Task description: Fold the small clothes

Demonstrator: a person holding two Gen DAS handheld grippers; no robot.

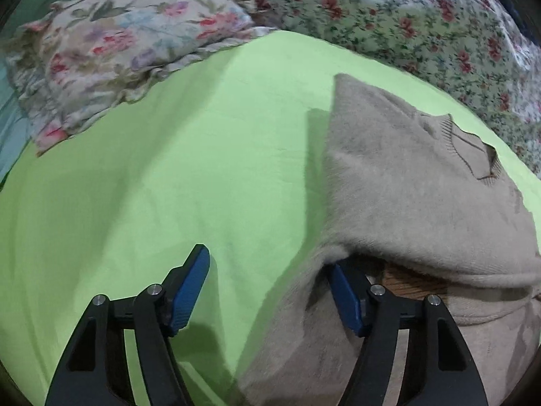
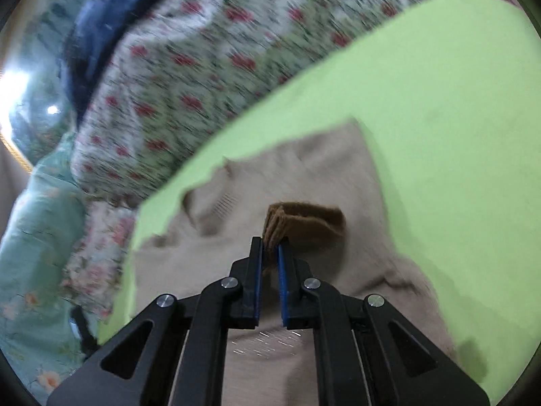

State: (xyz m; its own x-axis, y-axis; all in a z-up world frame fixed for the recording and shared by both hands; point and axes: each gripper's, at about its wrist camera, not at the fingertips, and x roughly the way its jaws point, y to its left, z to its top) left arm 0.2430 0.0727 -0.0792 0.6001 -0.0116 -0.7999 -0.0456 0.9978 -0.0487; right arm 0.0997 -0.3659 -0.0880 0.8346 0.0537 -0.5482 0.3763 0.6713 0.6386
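Observation:
A fuzzy beige sweater (image 1: 405, 186) lies on a bright green sheet (image 1: 169, 169), its ribbed neckline facing the far right. My left gripper (image 1: 267, 258) stands open at the sweater's near left edge. Its right finger (image 1: 345, 291) is tucked under a raised fold, and its left finger (image 1: 192, 277) hangs over bare sheet. A brown patch (image 1: 416, 282) shows under that fold. In the right wrist view my right gripper (image 2: 270, 241) is shut on a small folded brown cloth (image 2: 304, 220), held just over the beige sweater (image 2: 321, 169). This view is motion-blurred.
A floral pillow (image 1: 118, 44) lies at the far left, and a flowered quilt (image 1: 405, 17) borders the green sheet (image 2: 439, 101) at the back. The right wrist view shows the quilt (image 2: 186, 84), a dark blue cloth (image 2: 101, 34) and teal bedding (image 2: 40, 220) on the left.

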